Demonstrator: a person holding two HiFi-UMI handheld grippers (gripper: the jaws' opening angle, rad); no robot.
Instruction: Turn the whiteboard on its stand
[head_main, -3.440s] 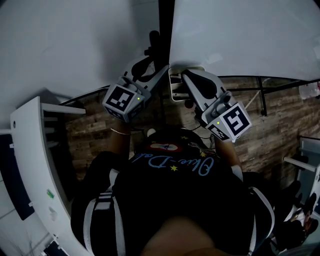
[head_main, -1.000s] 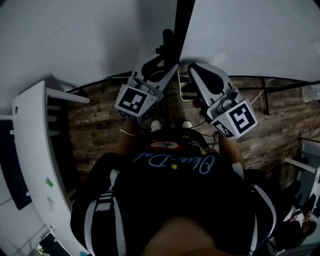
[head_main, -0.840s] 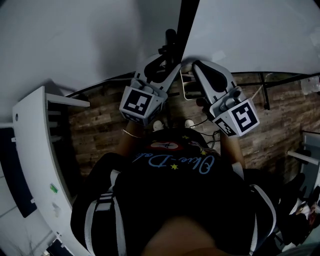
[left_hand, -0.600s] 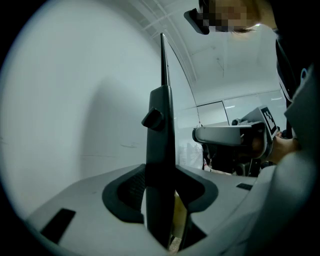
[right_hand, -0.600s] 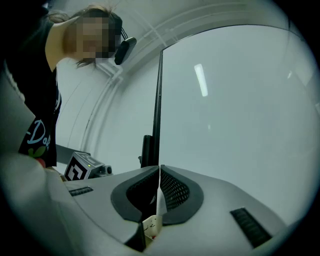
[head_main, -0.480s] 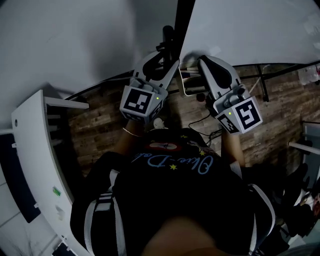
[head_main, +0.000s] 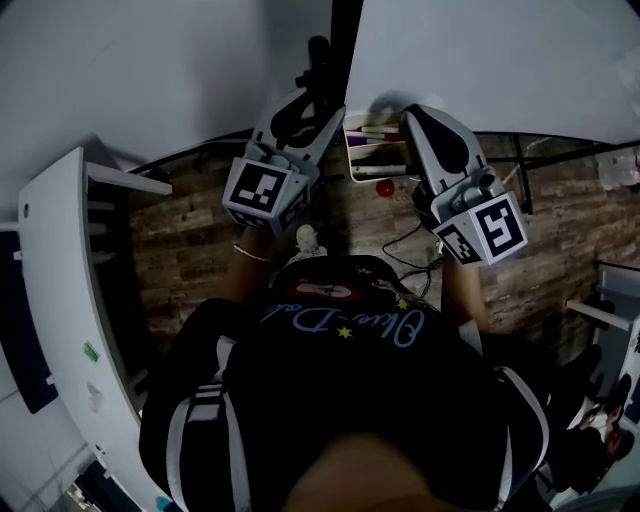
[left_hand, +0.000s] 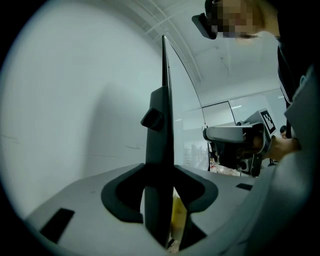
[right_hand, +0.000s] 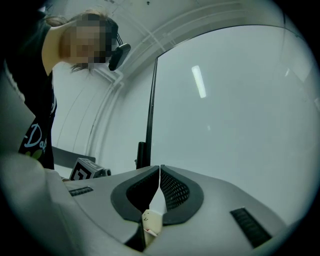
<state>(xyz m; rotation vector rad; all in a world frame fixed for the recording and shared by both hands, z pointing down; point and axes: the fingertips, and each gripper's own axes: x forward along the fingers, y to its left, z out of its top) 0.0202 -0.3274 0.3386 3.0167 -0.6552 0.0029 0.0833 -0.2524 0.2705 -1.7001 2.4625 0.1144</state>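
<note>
Left fingers (left_hand: 122, 197) clamp the post (left_hand: 160, 150); right fingers (right_hand: 175, 192) pinch the board (right_hand: 235, 115) at its bottom edge. Stiff, slick panel, likely light: swing it by that edge.

The head camera sits on the person's head and faces steeply down past the shirt (head_main: 340, 400) to the floor (head_main: 200, 240), with the left gripper (head_main: 318, 90) and right gripper (head_main: 408, 118) raised close below it at the post (head_main: 345, 30) and the whiteboard (head_main: 480, 60). Each gripper's camera rides just behind its own jaws and looks up along them, the left hard against the post, the right at the whiteboard's edge. All three views share the post, and each gripper view catches the other gripper at its side.
</note>
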